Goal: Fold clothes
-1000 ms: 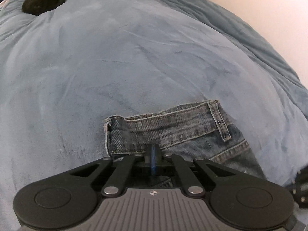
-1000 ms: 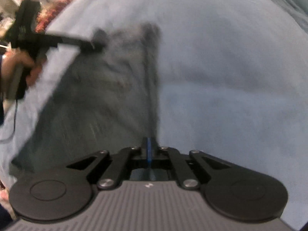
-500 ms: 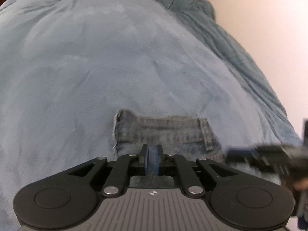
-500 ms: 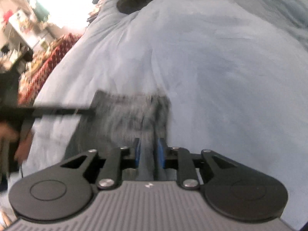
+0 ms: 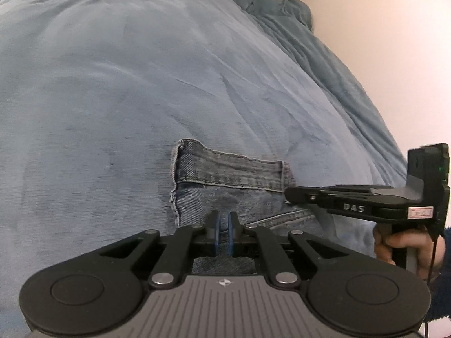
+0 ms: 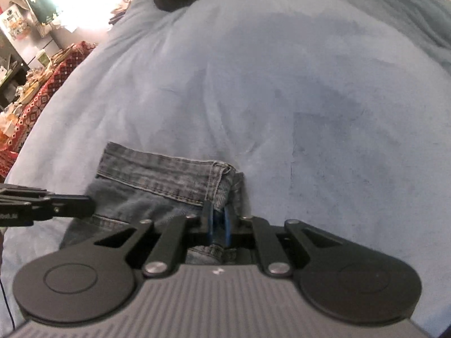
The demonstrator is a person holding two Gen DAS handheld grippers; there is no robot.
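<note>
Already the faded blue denim jeans lie folded into a compact stack at six o'clock on the soft blue-grey plush blanket. Left gripper is nearly shut, gripping nothing; right gripper, jaws just closing, pinches the stack's three-o'clock edge. Little folding looks left.

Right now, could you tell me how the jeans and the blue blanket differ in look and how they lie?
The jeans are stitched, faded denim with a seamed waistband; the blue blanket is plain, soft plush with no seams showing. The jeans cover only a small patch near the cameras, while the blanket fills most of both views. The jeans lie on top; the blanket lies beneath them. Both are blue cloth and lie loosely creased.
</note>
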